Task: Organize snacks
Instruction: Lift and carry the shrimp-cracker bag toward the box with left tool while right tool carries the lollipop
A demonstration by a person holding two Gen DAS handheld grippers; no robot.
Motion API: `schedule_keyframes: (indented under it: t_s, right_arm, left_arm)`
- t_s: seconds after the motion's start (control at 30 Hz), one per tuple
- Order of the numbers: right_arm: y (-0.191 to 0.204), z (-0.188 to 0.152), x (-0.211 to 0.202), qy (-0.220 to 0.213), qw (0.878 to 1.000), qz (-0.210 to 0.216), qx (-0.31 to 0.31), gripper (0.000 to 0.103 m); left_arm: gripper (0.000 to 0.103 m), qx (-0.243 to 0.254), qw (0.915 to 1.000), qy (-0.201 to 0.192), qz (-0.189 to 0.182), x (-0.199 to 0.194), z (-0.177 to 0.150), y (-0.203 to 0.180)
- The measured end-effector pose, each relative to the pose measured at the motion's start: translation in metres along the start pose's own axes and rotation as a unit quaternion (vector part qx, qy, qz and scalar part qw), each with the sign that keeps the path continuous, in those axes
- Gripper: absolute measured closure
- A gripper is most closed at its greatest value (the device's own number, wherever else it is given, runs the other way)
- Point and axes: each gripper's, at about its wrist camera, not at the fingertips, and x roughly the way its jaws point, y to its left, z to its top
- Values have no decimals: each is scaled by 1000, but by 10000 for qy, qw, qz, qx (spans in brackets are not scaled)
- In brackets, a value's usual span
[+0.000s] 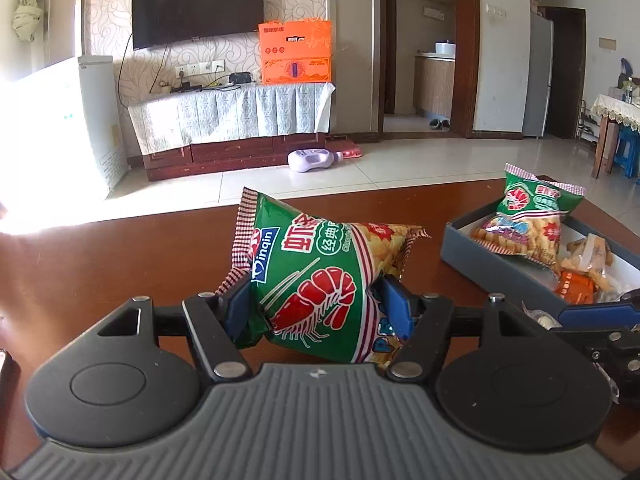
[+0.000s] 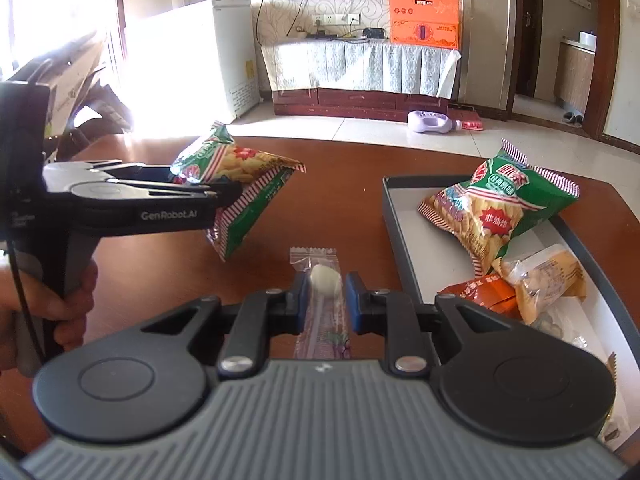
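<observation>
My left gripper point(image 1: 316, 304) is shut on a green shrimp-chip bag point(image 1: 316, 268) and holds it above the brown table point(image 1: 120, 256); the held bag also shows in the right wrist view point(image 2: 236, 184). My right gripper point(image 2: 325, 300) is shut on a clear packet with a white ball-shaped sweet point(image 2: 325, 284), low over the table. A grey box point(image 2: 394, 216) at the right holds another green shrimp-chip bag point(image 2: 504, 204), an orange packet point(image 2: 486, 294) and a yellow pastry pack point(image 2: 548, 280). The box also shows in the left wrist view point(image 1: 488, 268).
The left gripper's body and the hand on it point(image 2: 72, 292) fill the left of the right wrist view. Beyond the table's far edge are tiled floor, a TV cabinet point(image 1: 232, 120), a white freezer point(image 1: 96, 120) and a purple bottle on the floor point(image 1: 312, 159).
</observation>
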Motion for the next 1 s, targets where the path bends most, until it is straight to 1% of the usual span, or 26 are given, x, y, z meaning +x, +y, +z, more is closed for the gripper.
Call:
schedule_keyframes:
  t_s: [0.4,1.0]
  right_arm:
    - [-3,6,-30,-215,9996,155,-45,80]
    - [-18,5,-60,-408,9990,184,-32,80]
  left_arm:
    - [31,349,9993,-93,24,-23,7,-36]
    - [31,471,9989,-81,21,-34,16,-50]
